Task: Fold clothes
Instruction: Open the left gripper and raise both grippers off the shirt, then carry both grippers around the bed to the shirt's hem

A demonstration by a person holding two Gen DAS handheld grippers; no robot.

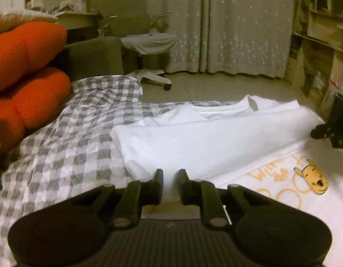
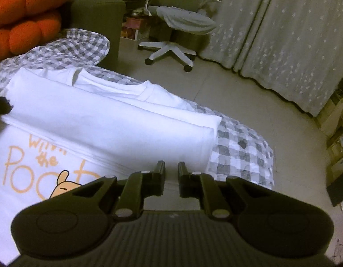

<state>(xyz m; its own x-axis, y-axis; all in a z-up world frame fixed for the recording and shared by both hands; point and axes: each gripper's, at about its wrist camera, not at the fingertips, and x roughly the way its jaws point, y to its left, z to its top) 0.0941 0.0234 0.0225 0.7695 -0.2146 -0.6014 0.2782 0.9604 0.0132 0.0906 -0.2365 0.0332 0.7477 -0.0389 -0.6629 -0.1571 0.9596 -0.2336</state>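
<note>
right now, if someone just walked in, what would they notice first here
Most likely the white T-shirt with orange lettering and a cartoon bear, folded lengthwise across the grey checked bedspread. Next, the bright orange cushion stacked at the far left. Both grippers, left and right, point at the shirt's near edge, jaws apart.

White T-shirt (image 2: 104, 120), front print in orange hand-lettering: large "Poo", the next letter cut off by the gripper; smaller "the" above it; top word blurred, perhaps "Winnie". In the left wrist view the same print is sideways and illegible. Dark device (image 1: 340, 131), white letters, possibly "DA", unclear
</note>
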